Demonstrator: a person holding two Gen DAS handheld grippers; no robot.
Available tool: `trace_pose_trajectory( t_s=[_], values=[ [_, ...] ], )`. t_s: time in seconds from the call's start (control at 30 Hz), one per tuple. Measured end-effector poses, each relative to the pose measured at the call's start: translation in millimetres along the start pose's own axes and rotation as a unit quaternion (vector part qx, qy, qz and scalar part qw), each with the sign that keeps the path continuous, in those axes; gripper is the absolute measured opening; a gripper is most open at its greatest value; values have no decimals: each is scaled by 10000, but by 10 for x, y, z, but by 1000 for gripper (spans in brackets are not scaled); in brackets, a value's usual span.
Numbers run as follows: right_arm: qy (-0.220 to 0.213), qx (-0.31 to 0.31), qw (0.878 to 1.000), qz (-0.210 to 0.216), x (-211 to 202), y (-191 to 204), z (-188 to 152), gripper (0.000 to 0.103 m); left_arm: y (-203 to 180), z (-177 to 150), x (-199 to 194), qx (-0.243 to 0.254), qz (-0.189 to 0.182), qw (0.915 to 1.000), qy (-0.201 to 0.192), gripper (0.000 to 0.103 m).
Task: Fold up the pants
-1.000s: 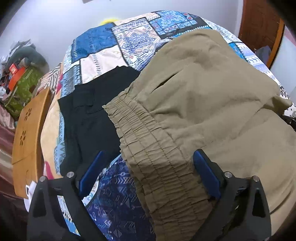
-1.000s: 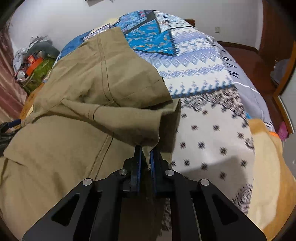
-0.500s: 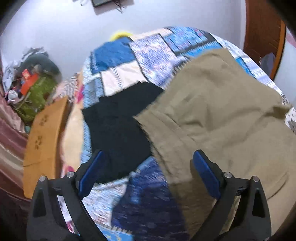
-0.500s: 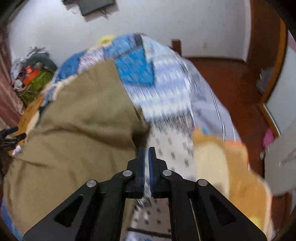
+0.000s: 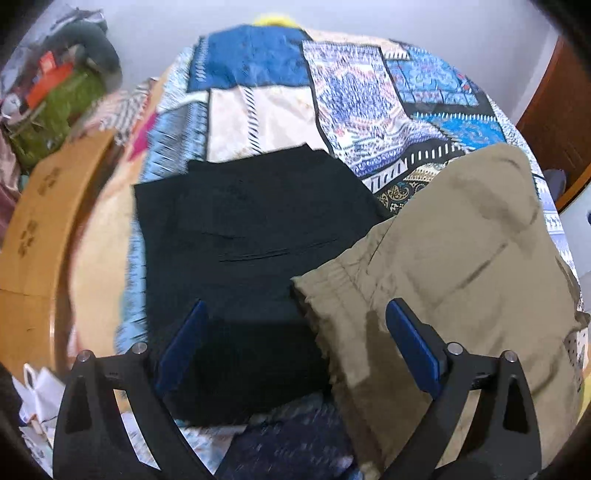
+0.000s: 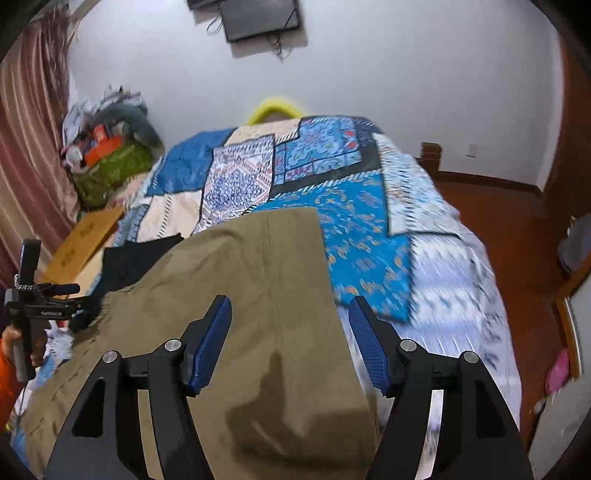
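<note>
Khaki pants (image 6: 266,295) lie folded on the bed (image 6: 369,240), on top of the patchwork bedspread (image 5: 351,92), w/ the elastic waistband (image 5: 332,280) toward my left side and the far folded edge straight across in the right wrist view. My right claw (image 6: 290,339) has just been opening; its blue pads (image 6: 212,339) now stand apart above the khaki fabric w/ nothing pinched btwn them, so it's released. My left claw (image 5: 295,347) is also spread wide, blue pads (image 5: 410,347) well apart, nothing gripped; the waistband corner and a black garment (image 5: 240,258) show in the gap btwn its fingers, below them. That black garment lies flat just beside the pants, on their left; the khaki waistband edge overlaps it or touches it, can't tell which thru the blur. In the right wrist view I see the left claw from the side at the pants' left edge, held by a hand (image 6: 11,343) w/ an orange sleeve. Beyond the bed: a flat cardboard box (image 5: 40,206) along its left side, a heap of clutter (image 6: 107,147) in the corner by the striped curtain (image 6: 29,129), a dark screen (image 6: 258,16) on the white wall, wood floor (image 6: 498,221) on the right. Both views are motion-blurred.
</note>
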State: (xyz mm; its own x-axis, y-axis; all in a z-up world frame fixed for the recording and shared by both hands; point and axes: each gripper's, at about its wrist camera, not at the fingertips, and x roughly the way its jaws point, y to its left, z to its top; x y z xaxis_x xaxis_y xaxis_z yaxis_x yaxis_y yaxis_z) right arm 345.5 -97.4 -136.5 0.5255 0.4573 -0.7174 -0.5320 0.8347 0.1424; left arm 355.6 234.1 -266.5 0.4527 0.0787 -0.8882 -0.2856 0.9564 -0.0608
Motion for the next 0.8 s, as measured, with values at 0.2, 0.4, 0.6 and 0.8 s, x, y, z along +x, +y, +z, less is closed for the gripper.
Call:
trace_pose_trajectory(
  t_s=[0.2, 0.4, 0.6, 0.8],
  values=[
    [196, -15, 9998, -9, 563, -80, 354, 62, -21, 94, 328, -101, -205, 9995, 231, 90],
    [417, 102, 9991, -10, 1082, -132, 598, 62, -53, 95, 468, -209, -858, 9945, 562, 58],
    [443, 250, 9987, 86, 1297, -86, 561, 15, -140, 62, 387, 9, -638, 9975, 288, 49],
    [-226, -4, 9997, -112, 799, 36, 567, 10, -329, 21, 29, 481, 124, 9975, -497, 41]
  ],
)
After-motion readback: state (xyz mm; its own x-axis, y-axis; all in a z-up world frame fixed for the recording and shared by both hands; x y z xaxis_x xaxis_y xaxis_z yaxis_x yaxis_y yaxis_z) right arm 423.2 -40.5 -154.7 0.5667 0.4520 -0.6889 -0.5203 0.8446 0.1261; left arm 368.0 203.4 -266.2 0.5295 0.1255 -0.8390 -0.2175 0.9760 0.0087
